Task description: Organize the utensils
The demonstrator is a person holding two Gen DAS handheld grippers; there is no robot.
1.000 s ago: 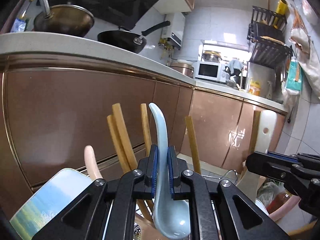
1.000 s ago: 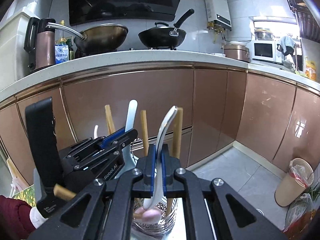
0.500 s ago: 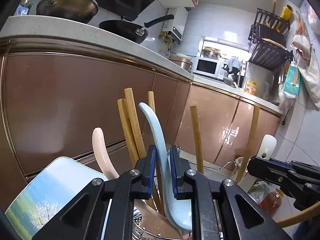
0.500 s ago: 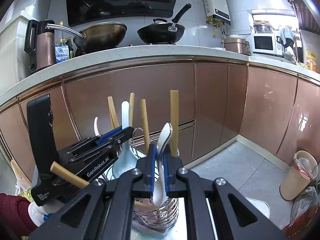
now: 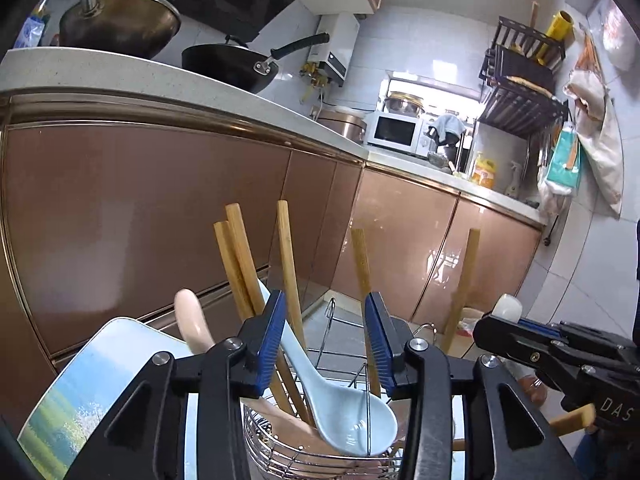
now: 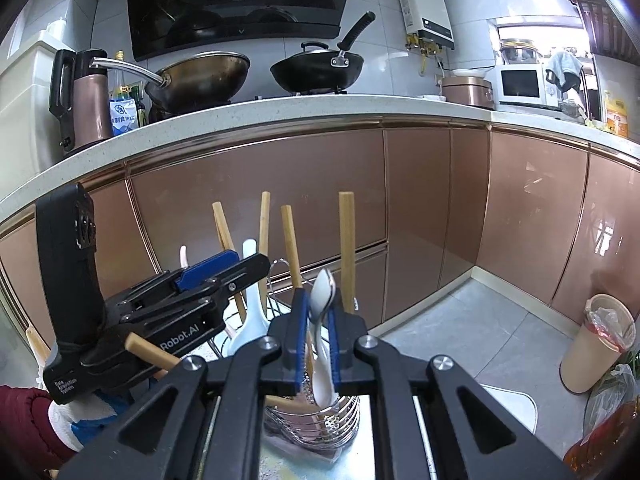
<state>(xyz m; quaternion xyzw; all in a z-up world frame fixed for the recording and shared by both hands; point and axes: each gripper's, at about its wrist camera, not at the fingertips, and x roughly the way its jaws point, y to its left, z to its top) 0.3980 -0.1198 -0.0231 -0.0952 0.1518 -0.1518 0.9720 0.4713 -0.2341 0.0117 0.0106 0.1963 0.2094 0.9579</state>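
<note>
Wire caddy (image 5: 280,436) sits right below both my tongs, on a tray with a landscape print (image 5: 80,392). Bamboo chopsticks (image 5: 240,264) stand up in it, plus a pink spoon (image 5: 192,320) on the left.

Big change: left tongs (image 5: 325,340) were clamped on the blue soup spoon (image 5: 344,412) a second ago; now the jaws are opening and stand well apart. The spoon's handle lies beside the left pad, but nothing presses on it. Bowl end is down in the caddy, handle leaning up among the chopsticks. I read that as the blue spoon placed and released.

Right tongs (image 6: 316,340) are narrow, pinching a white spoon (image 6: 322,344). It sits much lower between the pads than a second ago: only its top pokes above them, and the lower end hangs just over the caddy (image 6: 316,420) rim. Whether it touches the wire yet I can't tell; my own jaws block that spot.

So for the task: one spoon filed, the second nearly in. Next for me is probably backing the left tongs out without snagging a chopstick, then letting the right pair open.
</note>
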